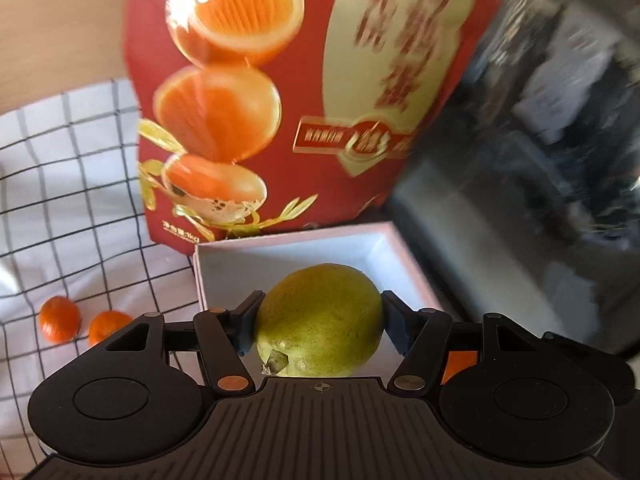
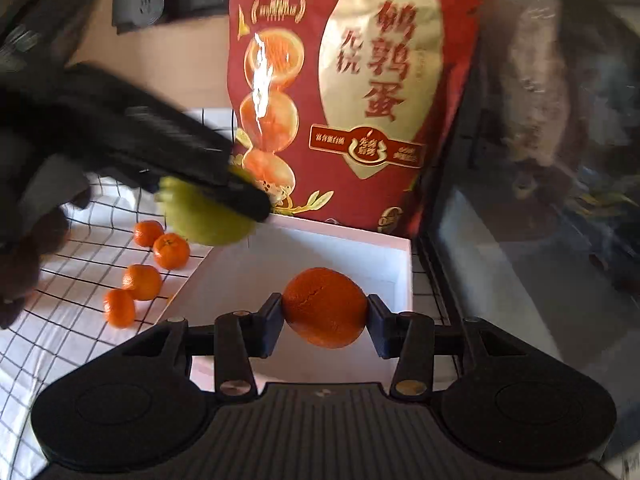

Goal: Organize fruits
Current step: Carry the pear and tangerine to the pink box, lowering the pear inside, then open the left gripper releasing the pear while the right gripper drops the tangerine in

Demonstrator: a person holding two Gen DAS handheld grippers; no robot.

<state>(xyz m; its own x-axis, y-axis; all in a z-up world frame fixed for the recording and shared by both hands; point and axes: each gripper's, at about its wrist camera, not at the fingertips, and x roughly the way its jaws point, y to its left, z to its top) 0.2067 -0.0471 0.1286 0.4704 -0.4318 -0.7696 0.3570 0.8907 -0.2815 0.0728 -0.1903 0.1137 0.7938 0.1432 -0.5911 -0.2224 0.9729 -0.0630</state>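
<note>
Left gripper (image 1: pixel 319 322): jaws clamped on a green guava (image 1: pixel 319 320), one pad on each flank, stem end toward the camera; the fruit is held above the open white box (image 1: pixel 280 254). Right gripper (image 2: pixel 325 314): jaws clamped on an orange mandarin (image 2: pixel 325 307), pads pressing both sides; this fruit also hangs over the white box interior. In the right wrist view the left gripper appears blurred at upper left, carrying the guava over the box's far left corner. Four small mandarins (image 2: pixel 141 280) lie on the checked cloth (image 2: pixel 60 320) just left of the box; two are visible in the left wrist view. A red snack bag (image 2: pixel 352 100) stands upright directly behind the box; a dark glass-fronted cabinet (image 2: pixel 540 200) stands to the right.
</note>
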